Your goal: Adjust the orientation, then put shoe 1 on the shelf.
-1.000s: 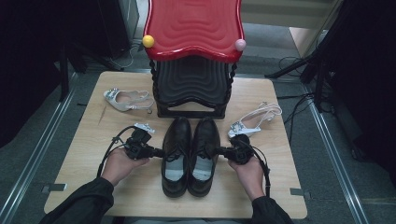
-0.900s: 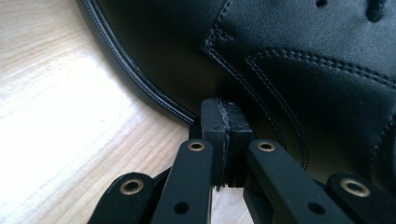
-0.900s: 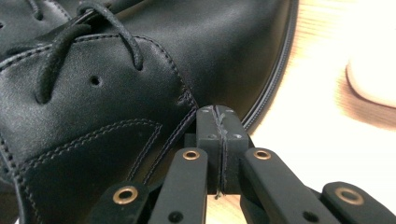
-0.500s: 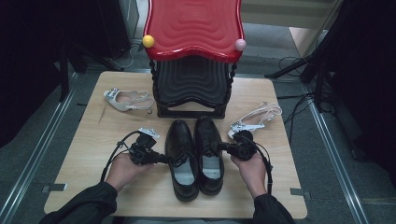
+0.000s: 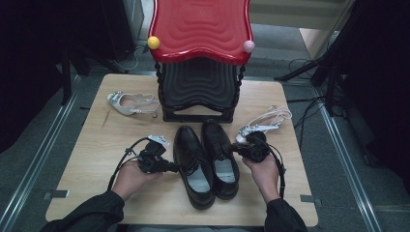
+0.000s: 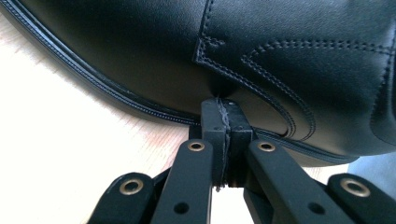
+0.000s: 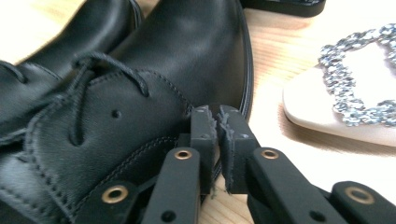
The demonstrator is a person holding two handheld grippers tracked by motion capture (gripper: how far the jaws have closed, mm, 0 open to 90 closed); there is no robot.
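Here we log a pair of black lace-up shoes on the wooden table (image 5: 87,159), side by side with toes pointing away from the person and toward the black stool stack (image 5: 198,89) under the red seat (image 5: 200,26). The left black shoe (image 5: 193,166) sits a little nearer the person than the right black shoe (image 5: 220,157), and the two touch along their inner sides.

The left gripper (image 5: 171,167) lies level, held in the left hand (image 5: 129,178), its tips against the outer side of the left black shoe. In the left gripper view the jaws are pressed fully together with nothing between them, and their tips meet the leather (image 6: 280,56) just above the sole welt.

The right gripper (image 5: 235,150), held in the right hand (image 5: 263,171), points at the outer side of the right black shoe near its laces. In the right gripper view we see the jaws almost closed, a thin slit between the pads (image 7: 204,140); they have just been parting slightly, and nothing lies between them. The tips sit at the shoe's side; we cannot tell whether they touch it.

One white jewelled sandal (image 5: 263,121) lies just beyond the right gripper; another white sandal (image 5: 131,103) lies on the far left of the table, beside the stool stack
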